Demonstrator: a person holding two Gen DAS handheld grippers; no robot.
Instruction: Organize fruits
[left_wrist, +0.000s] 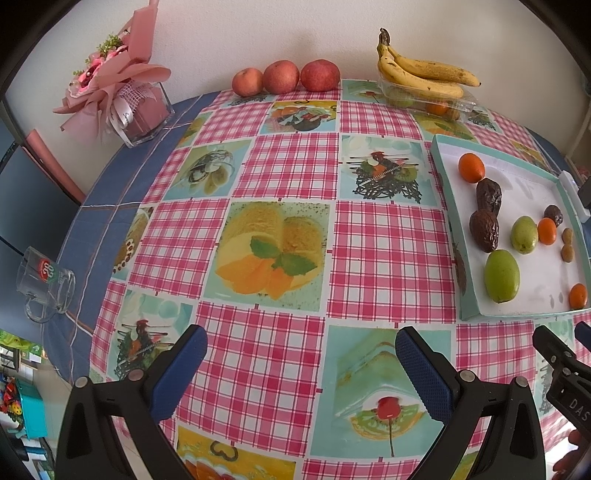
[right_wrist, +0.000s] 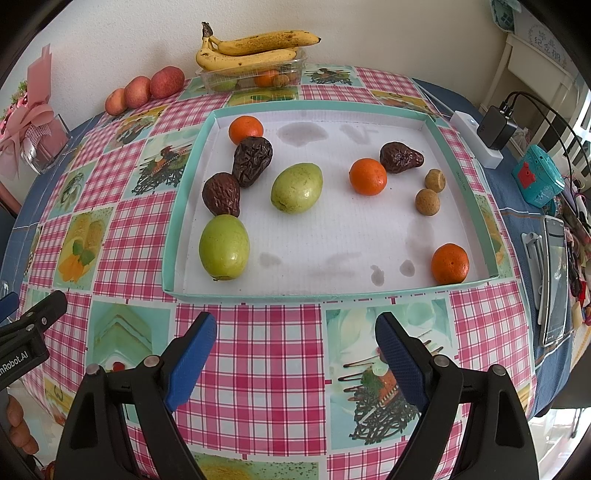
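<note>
1 phone (right_wrist: 554, 280) shows only right-wrist.

Both views are bright and evenly lit by soft daylight, with a blown-out window glow at the far right edge of the right wrist view. Shadows under the fruit in the tray (right_wrist: 458, 125) are faint and short. Fisheye distortion bows the bench (left_wrist: 288, 236) into a dome and darkens the corners. Focus is sharp centrally and softens slightly toward the rims.
</note>
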